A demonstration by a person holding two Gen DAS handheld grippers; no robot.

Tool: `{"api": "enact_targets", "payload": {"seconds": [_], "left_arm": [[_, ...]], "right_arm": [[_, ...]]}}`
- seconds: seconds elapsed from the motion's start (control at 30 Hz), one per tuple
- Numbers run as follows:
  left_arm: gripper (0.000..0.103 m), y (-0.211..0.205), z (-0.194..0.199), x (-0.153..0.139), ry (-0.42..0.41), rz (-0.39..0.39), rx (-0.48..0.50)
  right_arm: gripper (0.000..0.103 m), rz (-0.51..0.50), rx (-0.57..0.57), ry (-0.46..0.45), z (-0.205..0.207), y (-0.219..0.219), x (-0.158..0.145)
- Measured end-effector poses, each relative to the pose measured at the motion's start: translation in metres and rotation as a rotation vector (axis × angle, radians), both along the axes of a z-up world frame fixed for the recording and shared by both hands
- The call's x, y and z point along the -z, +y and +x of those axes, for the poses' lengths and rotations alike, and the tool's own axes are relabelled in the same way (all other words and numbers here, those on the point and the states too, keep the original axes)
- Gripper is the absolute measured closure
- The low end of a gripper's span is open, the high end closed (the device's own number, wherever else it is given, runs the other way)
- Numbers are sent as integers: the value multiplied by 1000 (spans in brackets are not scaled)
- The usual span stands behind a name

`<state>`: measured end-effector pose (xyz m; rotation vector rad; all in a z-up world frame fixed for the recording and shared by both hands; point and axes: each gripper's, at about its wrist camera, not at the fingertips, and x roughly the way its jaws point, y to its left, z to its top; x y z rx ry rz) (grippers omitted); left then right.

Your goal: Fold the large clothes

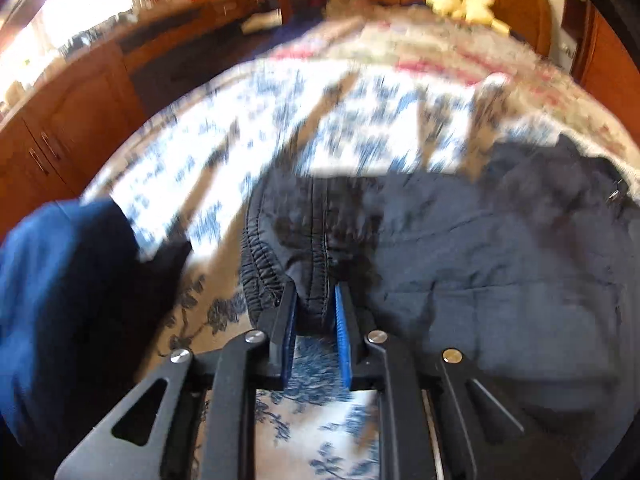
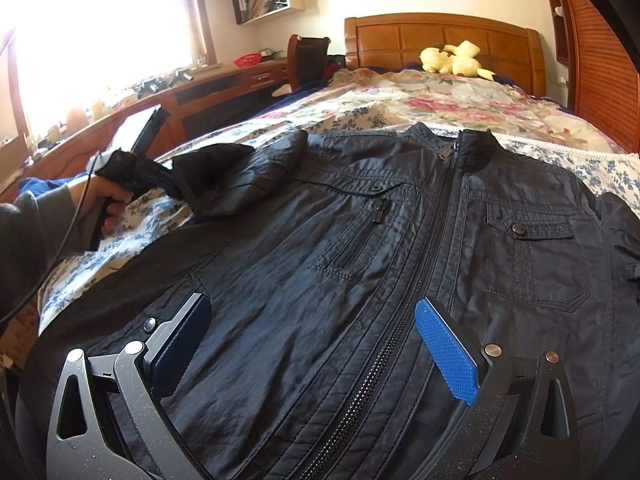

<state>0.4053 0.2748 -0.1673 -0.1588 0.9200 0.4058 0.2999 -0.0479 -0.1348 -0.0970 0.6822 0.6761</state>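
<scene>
The right tool hangs wide open and empty over the hem of a black jacket, spread front-up on the bed. Near the left edge, the left tool pinches a sleeve cuff. Folding has barely begun.

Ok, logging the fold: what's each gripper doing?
Left gripper: shut on the jacket cuff.
Right gripper: open, over the black jacket.

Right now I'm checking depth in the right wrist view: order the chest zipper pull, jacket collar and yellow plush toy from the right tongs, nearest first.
1. Chest zipper pull, on the jacket front.
2. Jacket collar, at the jacket's top.
3. Yellow plush toy, by the headboard.
</scene>
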Motion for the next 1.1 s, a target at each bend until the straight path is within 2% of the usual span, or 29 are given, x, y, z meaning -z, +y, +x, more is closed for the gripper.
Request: {"api": "enact_targets", "payload": {"seconds": [0.13,0.33,0.57,0.8,0.93,1.1], "left_arm": [[89,-34,-11,-45,-105,47,49],[89,-106,-30,-110,-226,96,198],[89,-186,-60,-159,-321,117,369],[89,-244,-99,-185,-377,104,497],[89,-265,-117,-184,-395,86,521],[87,-277,-130,-170,-368,75,543]], "right_arm": [[0,3,-3,-1,-4,-2,-4],[0,20,15,-16,-18,-26,-18],[0,5,79,-54,-33,-66,-32],[0,1,132,-106,-46,-95,-53],[0,0,165,-127,-50,-109,-64],[0,-9,201,-132,-54,-123,-68]]}}
